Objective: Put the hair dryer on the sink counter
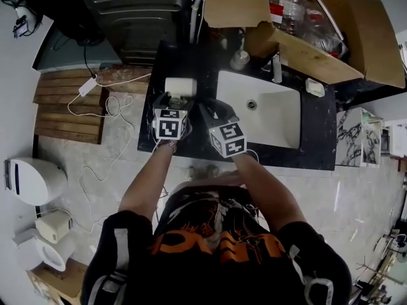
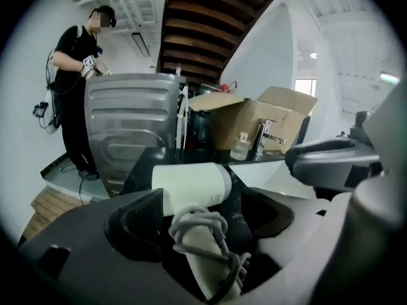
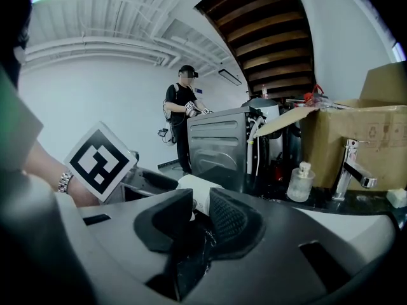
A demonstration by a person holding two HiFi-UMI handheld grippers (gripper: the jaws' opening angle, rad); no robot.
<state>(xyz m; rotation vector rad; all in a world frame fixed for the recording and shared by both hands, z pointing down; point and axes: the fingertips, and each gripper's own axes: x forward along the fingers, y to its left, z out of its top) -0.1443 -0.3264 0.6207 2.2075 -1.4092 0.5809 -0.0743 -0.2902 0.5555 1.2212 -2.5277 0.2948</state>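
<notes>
The white hair dryer (image 1: 180, 86) lies on the black sink counter (image 1: 318, 138), left of the basin, with its grey cord wound round the handle. My left gripper (image 1: 173, 100) stands over the handle. In the left gripper view the dryer (image 2: 191, 182) sits between the jaws of the left gripper (image 2: 206, 218), which stand wide, with gaps between both pads and the handle. My right gripper (image 1: 213, 110) hovers just to the right, over the counter's front. In the right gripper view the right gripper (image 3: 197, 215) has its pads close together with nothing between them, and the dryer (image 3: 202, 189) shows behind them.
A white sink basin (image 1: 273, 116) fills the counter's right half, with a faucet (image 1: 276, 68), a glass bottle (image 1: 240, 59) and a white soap (image 1: 314, 87) behind it. An open cardboard box (image 1: 331, 37) and a metal appliance (image 1: 146, 11) stand at the back. Another person (image 3: 184, 113) stands behind the appliance.
</notes>
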